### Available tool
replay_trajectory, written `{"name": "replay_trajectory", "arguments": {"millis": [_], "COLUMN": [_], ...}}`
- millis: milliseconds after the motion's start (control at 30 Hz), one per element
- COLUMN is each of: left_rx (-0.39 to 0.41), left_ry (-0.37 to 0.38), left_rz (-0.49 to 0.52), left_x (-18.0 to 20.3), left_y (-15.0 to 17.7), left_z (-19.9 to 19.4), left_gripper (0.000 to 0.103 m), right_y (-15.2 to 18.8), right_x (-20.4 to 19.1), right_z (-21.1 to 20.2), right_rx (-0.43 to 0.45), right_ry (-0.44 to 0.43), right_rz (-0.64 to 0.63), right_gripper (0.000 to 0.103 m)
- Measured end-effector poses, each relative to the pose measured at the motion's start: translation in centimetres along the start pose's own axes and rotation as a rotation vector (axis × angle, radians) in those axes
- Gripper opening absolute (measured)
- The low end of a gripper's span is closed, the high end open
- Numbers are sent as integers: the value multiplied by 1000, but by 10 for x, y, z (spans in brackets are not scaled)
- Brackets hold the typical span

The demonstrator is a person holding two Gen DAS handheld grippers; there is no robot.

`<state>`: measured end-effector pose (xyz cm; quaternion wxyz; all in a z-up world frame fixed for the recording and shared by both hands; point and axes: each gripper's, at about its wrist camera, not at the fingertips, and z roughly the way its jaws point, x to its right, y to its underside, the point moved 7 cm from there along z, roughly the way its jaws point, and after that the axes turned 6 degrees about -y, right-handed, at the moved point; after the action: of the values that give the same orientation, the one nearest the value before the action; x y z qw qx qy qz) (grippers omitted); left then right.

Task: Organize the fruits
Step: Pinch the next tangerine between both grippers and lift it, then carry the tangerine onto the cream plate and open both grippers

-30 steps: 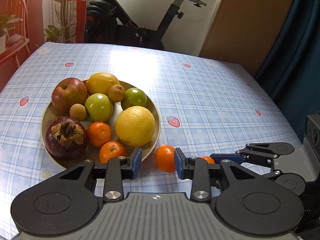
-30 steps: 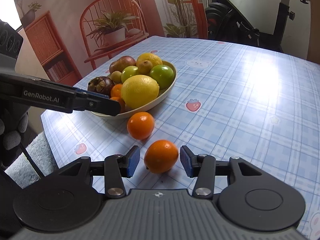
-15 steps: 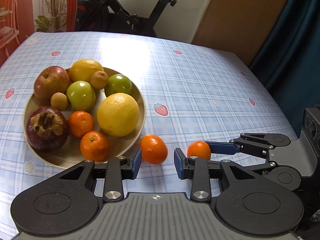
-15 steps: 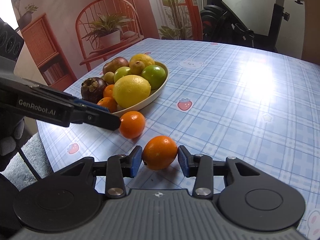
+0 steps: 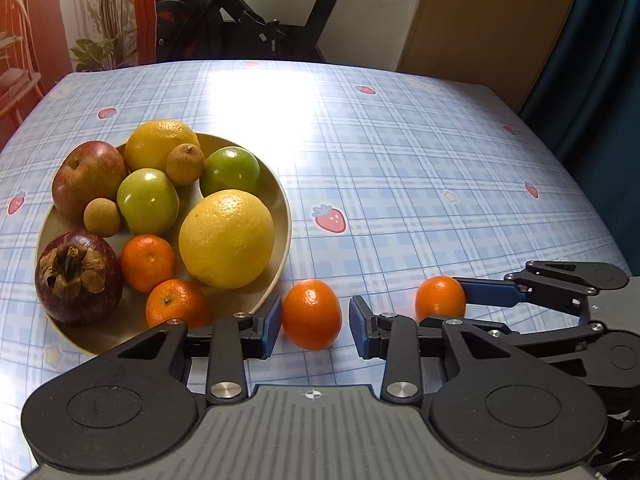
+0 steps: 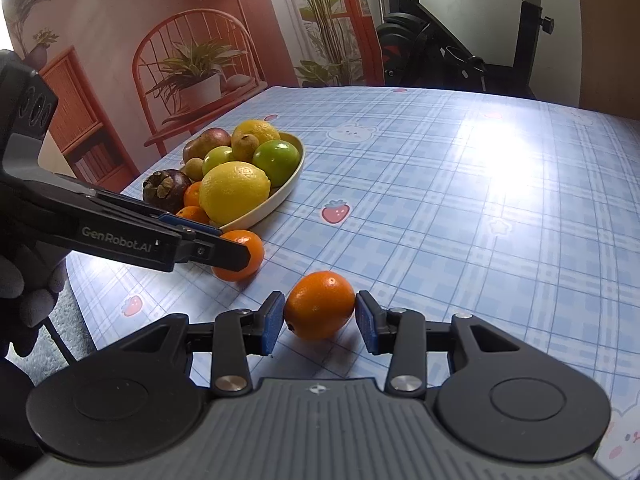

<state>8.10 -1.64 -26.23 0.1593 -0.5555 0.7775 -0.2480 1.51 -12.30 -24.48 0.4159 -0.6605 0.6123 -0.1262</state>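
A beige plate [image 5: 280, 200] holds an apple, two green fruits, two large yellow citrus fruits, a mangosteen, small brown fruits and two tangerines. A loose tangerine [image 5: 311, 314] lies on the tablecloth beside the plate, between the open jaws of my left gripper [image 5: 312, 326]; a gap shows on its right side. A second loose tangerine [image 6: 320, 305] sits between the pads of my right gripper [image 6: 319, 322], which touch it on both sides. It also shows in the left wrist view [image 5: 440, 298]. In the right wrist view the left gripper's finger partly covers the first tangerine [image 6: 248, 254].
The table wears a blue checked cloth with strawberry prints [image 5: 330, 218]. An exercise bike [image 5: 248, 12] stands behind the far edge. A red chair with a potted plant [image 6: 192, 80] is beyond the table's left side. A dark curtain [image 5: 592, 60] hangs at right.
My left gripper has shifted right so the loose tangerine sits centred between its jaws. My right gripper's jaws have closed in on the second tangerine until both pads touch it.
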Motion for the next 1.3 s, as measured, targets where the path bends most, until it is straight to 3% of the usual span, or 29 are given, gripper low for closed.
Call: {"name": "replay_trajectory", "arguments": {"millis": [367, 633, 900, 1067, 1300], "left_rx": [-23, 76, 217, 231, 207], "left_ry": [30, 63, -14, -71, -89], "left_rz": [35, 39, -28, -106, -187], "left_x": [9, 4, -57, -103, -147], "left_y": [6, -3, -41, -50, -52], "left_z": [9, -18, -66, -70, -66], "left_gripper": [36, 36, 36, 36, 36], "right_y": [-3, -9, -52, -89, -118], "right_x": [6, 3, -8, -30, -68], "right_z": [-6, -10, -2, 22, 72], "right_rx": [11, 18, 63, 70, 32], "right_ry": [14, 17, -21, -63, -100], "right_rz": [19, 11, -38, -118, -239], "right_gripper": [42, 42, 42, 42, 42]}}
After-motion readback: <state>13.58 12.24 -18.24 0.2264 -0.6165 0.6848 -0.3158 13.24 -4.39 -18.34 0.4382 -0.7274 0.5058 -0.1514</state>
